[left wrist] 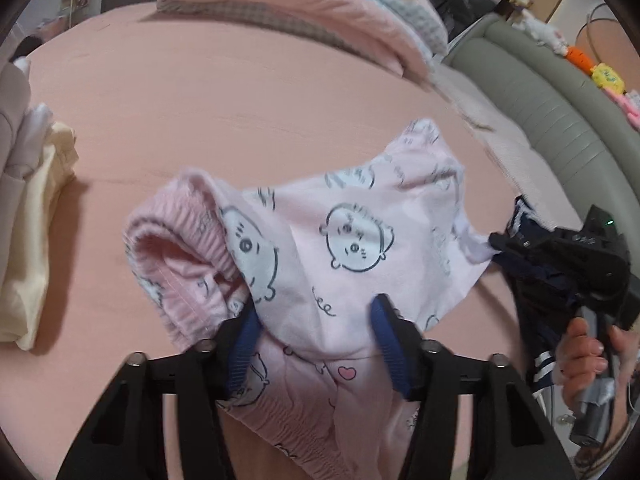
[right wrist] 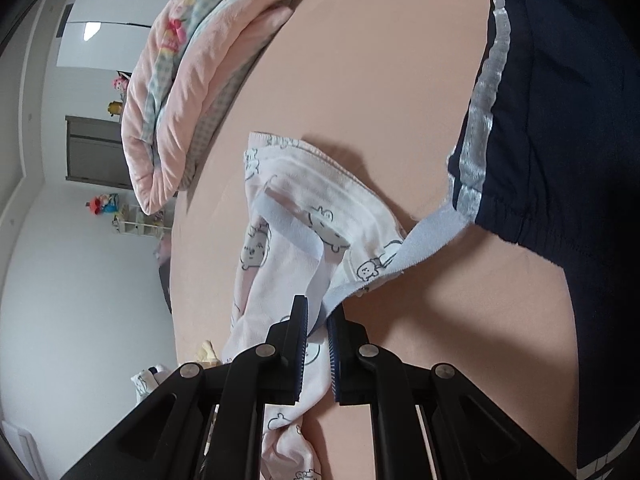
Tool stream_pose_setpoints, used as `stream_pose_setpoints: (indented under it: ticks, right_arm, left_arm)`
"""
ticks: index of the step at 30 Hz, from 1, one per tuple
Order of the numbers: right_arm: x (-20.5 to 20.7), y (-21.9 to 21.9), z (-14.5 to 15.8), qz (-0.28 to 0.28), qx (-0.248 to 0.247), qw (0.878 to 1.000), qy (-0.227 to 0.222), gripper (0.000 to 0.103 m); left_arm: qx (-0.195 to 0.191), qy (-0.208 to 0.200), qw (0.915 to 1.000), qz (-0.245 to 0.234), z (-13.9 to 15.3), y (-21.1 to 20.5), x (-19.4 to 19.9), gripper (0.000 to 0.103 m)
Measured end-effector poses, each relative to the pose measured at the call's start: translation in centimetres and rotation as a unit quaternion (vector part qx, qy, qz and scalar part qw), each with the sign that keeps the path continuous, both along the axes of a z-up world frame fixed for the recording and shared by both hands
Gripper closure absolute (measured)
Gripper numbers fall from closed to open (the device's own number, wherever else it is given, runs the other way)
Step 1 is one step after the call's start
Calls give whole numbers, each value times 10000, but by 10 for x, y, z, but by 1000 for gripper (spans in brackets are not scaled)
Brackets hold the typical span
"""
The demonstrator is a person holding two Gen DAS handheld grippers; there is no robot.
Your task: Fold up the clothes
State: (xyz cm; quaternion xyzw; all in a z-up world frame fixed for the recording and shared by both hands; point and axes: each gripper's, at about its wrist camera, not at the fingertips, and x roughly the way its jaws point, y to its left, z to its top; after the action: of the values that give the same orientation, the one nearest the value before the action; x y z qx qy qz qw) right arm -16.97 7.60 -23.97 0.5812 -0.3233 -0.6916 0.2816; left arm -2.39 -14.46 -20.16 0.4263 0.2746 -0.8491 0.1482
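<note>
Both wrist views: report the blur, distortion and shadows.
Left wrist view: fisheye bends the bed's edges, dark vignette in the corners; the pink printed garment is slightly motion-blurred, and the folded yellow cloth casts a soft shadow. Right wrist view: sharper; the navy garment shades the sheet beneath it.

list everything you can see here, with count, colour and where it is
printed garment: one, pale pink with cartoon faces, on the bed between both grippers
bed sheet: one, pink, under everything
folded blanket: one, pink and grey check, far end of bed
folded clothes: a small stack, cream and white, bed's left edge
dark garment: one, navy with white stripes, right side
bed frame: one, grey, padded, right
left gripper: garment between its blue pads
right gripper: shut on garment's edge
hand: one, on right gripper's handle
</note>
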Motion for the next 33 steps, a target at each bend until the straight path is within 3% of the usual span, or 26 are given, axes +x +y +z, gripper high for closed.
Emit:
stream_pose_setpoints:
  ticks: [5,8,15,20,26,27,30,33]
  right_arm:
    - [-1,0,0,128,207,9997,90,95]
    - [-4,-1,2,199,255,9994,138,95]
    - [-10,-9,30,428,542,9959,585,95]
    - [-13,-23,42,676,840,9918,681,95]
    - [-8,-14,24,504,1004,9934,250,94]
    - [-6,-11,19,499,1017,9935,115,90]
    - [3,-2,1,355,782,9958,-313,62]
    - [9,5,-20,177,410,9969,-654,60]
  left_arm:
    - [201,121,9994,254,-6,-1,6,86]
    - [-17,108,9996,277,2,1,6,91]
    - [-1104,2,9938,111,35,8,-4,92]
    - [-1105,-96,9938,54,35,4,-7,92]
    - [-1169,-254,9928,57,29,3,-12,92]
    - [-1196,-291,9924,71,29,3,-11,92]
    - [-1113,-237,9935,85,30,0,-9,92]
    - [-1104,-186,9936,132,32,-1,-8,92]
